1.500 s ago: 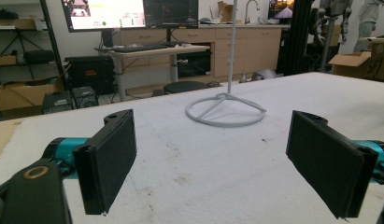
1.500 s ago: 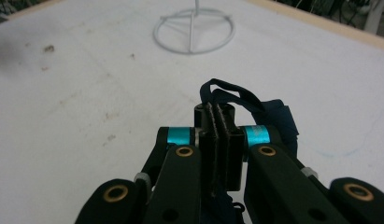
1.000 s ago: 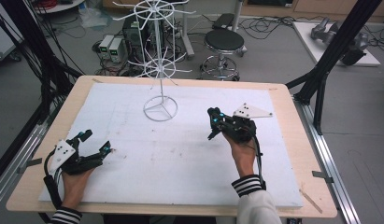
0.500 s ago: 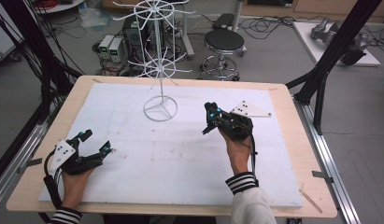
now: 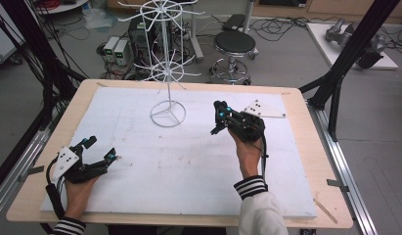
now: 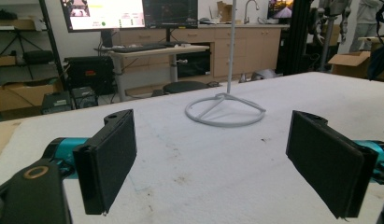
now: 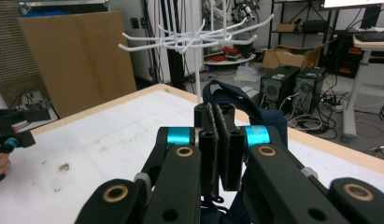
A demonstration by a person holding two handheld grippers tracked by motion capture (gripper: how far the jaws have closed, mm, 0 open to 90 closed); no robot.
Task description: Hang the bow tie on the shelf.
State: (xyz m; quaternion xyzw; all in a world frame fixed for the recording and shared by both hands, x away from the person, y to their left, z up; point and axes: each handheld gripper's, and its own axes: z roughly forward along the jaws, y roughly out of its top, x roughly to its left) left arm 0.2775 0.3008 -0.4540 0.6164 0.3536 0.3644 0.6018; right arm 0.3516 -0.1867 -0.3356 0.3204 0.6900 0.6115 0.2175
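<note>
The right hand [image 5: 247,149] reaches up the white table pad [image 5: 189,166] from the six o'clock edge, forearm nearly straight, and holds the right gripper [image 5: 219,120] at about two o'clock from the pad's middle, its tip aimed toward ten o'clock. Its jaws are pressed together on a dark blue strap [image 7: 227,95], which loops up behind the pads in the right gripper view. The white wire hanger stand [image 5: 167,113] rises at twelve o'clock on the pad, its ring base just to the nine o'clock side of the right gripper, apart from it.

The left hand [image 5: 78,188] rests low at the pad's eight o'clock corner; the left gripper [image 5: 101,149] points toward two o'clock with its jaws wide apart and nothing between them.

Since a second ago the right gripper has edged slightly toward the stand. The left has not shifted.

The right gripper view shows the strap and the stand's hook arms [image 7: 194,39] close up, which the high view leaves too small to read. The left gripper view shows the stand's ring base [image 6: 225,112] beyond its two pads [image 6: 110,158].
</note>
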